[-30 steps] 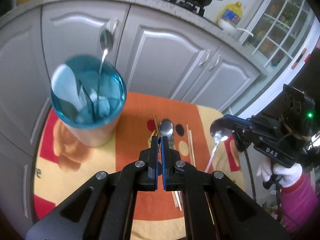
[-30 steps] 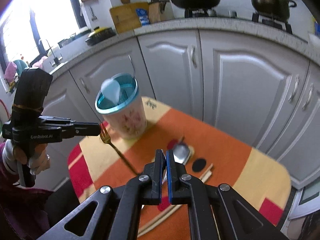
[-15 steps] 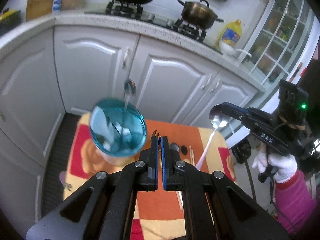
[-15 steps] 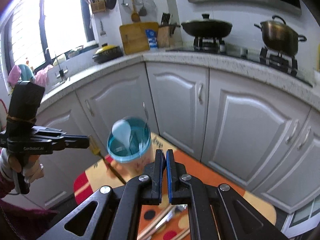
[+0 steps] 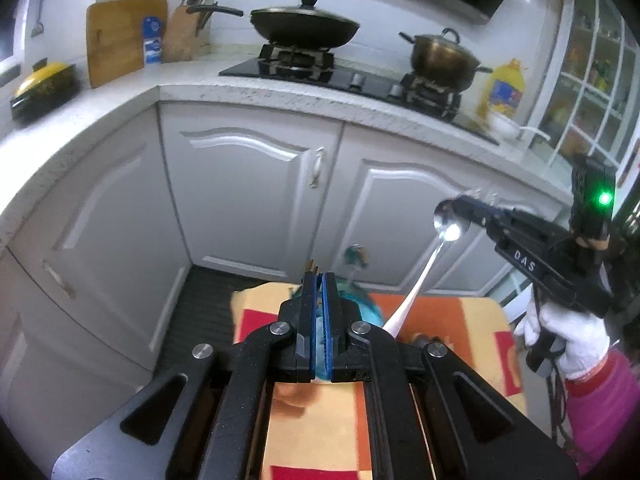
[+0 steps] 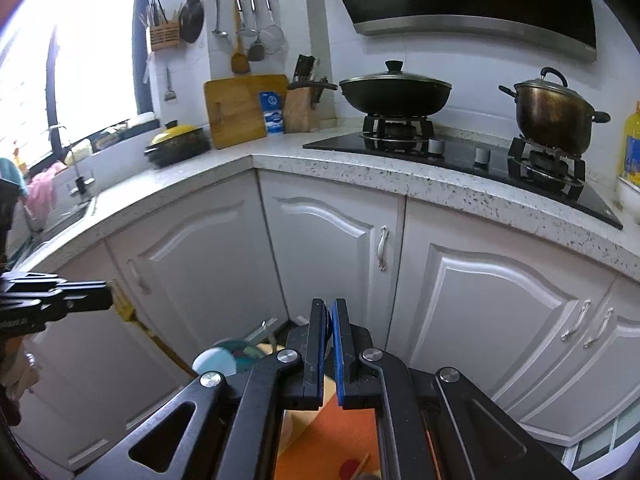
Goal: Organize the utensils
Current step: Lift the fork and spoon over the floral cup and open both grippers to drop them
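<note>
My left gripper (image 5: 318,276) is shut on a gold fork (image 6: 124,305); only the tine tips (image 5: 310,267) show above its fingers in the left wrist view. The right wrist view has that left gripper (image 6: 107,297) at the left edge, the fork's handle slanting down toward the cup. My right gripper (image 6: 329,303) is shut on a spoon (image 5: 446,222) with a metal bowl and a white handle. It appears in the left wrist view as the right gripper (image 5: 460,203), high at the right. The blue cup (image 6: 240,354), utensils inside, is mostly hidden behind the fingers.
Low table with an orange and yellow cloth (image 5: 472,320) lies below both grippers. White cabinet doors (image 5: 248,200) stand close behind it, under a counter with a wok (image 5: 304,26) and pot (image 5: 442,58). A white-gloved hand (image 5: 568,344) holds the right gripper.
Both grippers have risen and drawn back from the table, each still holding its utensil. The cup has dropped low in both views, and the counter and stove have come into sight.
</note>
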A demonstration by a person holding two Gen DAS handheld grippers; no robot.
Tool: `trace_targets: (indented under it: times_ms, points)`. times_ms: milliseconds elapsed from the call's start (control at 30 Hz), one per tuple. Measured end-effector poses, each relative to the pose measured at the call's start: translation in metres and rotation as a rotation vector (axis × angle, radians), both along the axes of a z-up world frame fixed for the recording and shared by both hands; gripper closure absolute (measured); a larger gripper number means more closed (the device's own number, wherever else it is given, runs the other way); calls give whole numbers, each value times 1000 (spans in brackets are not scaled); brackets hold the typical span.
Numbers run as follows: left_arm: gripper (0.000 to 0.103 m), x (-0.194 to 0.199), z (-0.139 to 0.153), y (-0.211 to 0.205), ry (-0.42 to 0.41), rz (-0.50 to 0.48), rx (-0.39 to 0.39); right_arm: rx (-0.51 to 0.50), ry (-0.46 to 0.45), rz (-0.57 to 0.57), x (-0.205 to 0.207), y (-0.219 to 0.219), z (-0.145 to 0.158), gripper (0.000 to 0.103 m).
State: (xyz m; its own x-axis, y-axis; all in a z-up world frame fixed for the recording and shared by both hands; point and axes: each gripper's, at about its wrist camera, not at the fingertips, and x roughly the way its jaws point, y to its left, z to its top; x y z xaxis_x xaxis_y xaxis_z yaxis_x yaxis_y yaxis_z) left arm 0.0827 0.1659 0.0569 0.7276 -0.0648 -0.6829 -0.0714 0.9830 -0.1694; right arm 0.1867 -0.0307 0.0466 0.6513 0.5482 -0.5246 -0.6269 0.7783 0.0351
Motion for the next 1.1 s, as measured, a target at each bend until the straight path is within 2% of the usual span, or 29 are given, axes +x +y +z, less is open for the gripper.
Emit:
trace_targets:
  times_ms: [333, 467, 767, 900, 967, 1033, 1067, 1100]
  points:
    - [102, 15, -49, -4, 90, 11, 55, -112, -80, -17, 7, 41, -41, 100]
    - [102, 22, -69, -11, 120, 8, 53, -131, -56, 13, 3, 48, -55, 100]
    - [102, 29, -97, -25, 158, 15, 31, -152, 50, 88, -5, 59, -91, 99]
    - [102, 30, -103, -29, 175, 20, 20, -123, 127, 141, -6, 61, -99, 97]
    - [102, 29, -104, -29, 178, 26, 6, -63, 180, 166, -3, 55, -97, 97]
    - [101, 28, -104, -28, 177, 34, -7, -16, 209, 165, -2, 48, -94, 88]
    - [100, 28, -104, -27, 178, 37, -13, -4, 212, 167, -2, 46, -93, 76]
    - [98, 27, -104, -26, 179, 42, -17, 15, 219, 175, -3, 43, -91, 71]
